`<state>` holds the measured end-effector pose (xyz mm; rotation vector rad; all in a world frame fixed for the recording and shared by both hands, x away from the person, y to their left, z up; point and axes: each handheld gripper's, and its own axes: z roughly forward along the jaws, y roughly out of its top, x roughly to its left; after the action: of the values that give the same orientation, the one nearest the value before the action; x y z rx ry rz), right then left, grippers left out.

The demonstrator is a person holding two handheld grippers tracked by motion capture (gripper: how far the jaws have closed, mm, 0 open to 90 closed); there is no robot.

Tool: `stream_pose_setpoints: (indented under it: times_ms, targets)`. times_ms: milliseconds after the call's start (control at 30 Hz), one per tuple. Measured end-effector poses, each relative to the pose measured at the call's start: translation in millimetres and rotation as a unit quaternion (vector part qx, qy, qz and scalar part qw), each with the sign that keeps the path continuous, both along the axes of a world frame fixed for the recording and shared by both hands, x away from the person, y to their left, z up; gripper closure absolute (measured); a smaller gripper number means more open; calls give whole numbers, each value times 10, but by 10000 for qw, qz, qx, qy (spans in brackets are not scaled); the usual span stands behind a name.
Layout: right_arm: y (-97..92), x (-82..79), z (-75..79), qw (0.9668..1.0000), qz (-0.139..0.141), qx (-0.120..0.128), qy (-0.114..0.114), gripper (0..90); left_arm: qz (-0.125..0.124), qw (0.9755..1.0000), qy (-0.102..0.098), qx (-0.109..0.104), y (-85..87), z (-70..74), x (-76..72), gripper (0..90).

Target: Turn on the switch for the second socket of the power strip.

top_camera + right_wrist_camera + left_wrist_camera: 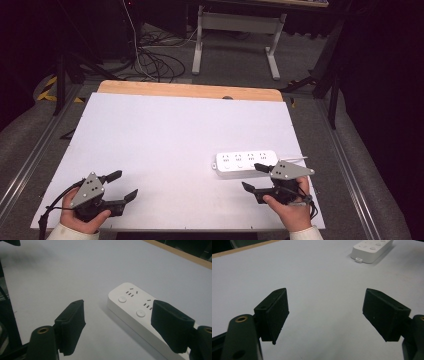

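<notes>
The strip (pixel 372 248) is cut by the top edge in the left gripper view, and in the right gripper view its near end (pixel 140 312) runs behind the right jaw. In the high view its socket markings are too small to read, and the right gripper (pixel 260 177) covers its near corner.

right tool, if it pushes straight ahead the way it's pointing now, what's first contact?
Most likely the white power strip. In the right gripper view it lies just ahead of the open right tool, running under its right-hand jaw; the left-hand jaw faces bare table. Height above the strip is unclear, so it might skim over.
</notes>
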<state>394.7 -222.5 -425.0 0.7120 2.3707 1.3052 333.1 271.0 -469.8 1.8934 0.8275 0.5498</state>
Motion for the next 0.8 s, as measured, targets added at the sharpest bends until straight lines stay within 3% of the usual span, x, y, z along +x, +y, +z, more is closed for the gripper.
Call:
stream_pose_setpoints:
  times_ms: [333, 367, 433, 567, 800]
  targets:
    - [48, 36, 51, 10000, 75, -16, 36, 301, 9, 10000, -25, 0, 10, 4, -4, 213]
    - [39, 45, 68, 10000, 64, -35, 64, 369, 12, 10000, -25, 0, 10, 4, -4, 214]
    - [33, 51, 77, 9999, 42, -27, 100, 409, 18, 10000, -16, -8, 9, 3, -3, 216]
    - [10, 100, 119, 9999, -11, -82, 97, 657, 7, 10000, -18, 11, -2, 2, 3, 217]
    - [-12, 194, 160, 9995, -72, -214, 204, 842, 18, 10000, -5, -12, 8, 1, 1, 218]
